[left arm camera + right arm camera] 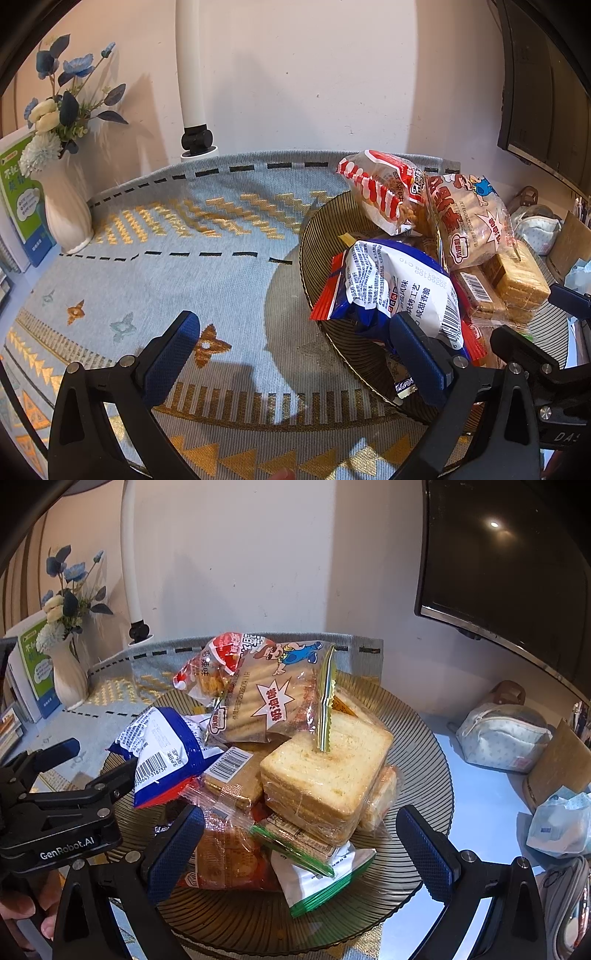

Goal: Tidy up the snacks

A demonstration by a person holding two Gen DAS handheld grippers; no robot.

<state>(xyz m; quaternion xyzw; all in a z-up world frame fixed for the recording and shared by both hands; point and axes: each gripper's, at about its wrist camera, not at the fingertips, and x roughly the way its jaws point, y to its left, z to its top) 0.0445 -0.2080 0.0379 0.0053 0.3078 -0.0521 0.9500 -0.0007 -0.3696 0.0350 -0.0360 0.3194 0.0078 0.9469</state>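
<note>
Snacks (pixel 325 771) lay heaped on the ribbed plate (pixel 424 738); both grippers' jaws stood wide, empty. Tidying seemed nearly finished; next, perhaps straighten the blue packet (pixel 391 291).

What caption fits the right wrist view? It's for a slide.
Open right gripper poised over wrapped toast on the snack-piled ribbed plate.

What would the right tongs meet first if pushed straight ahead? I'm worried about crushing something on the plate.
Probably the wrapped stack of toast slices, centred between the open right tongs on the ribbed plate. The green-edged packet lies nearer but lower, so it may be touched first; depth is unclear.
</note>
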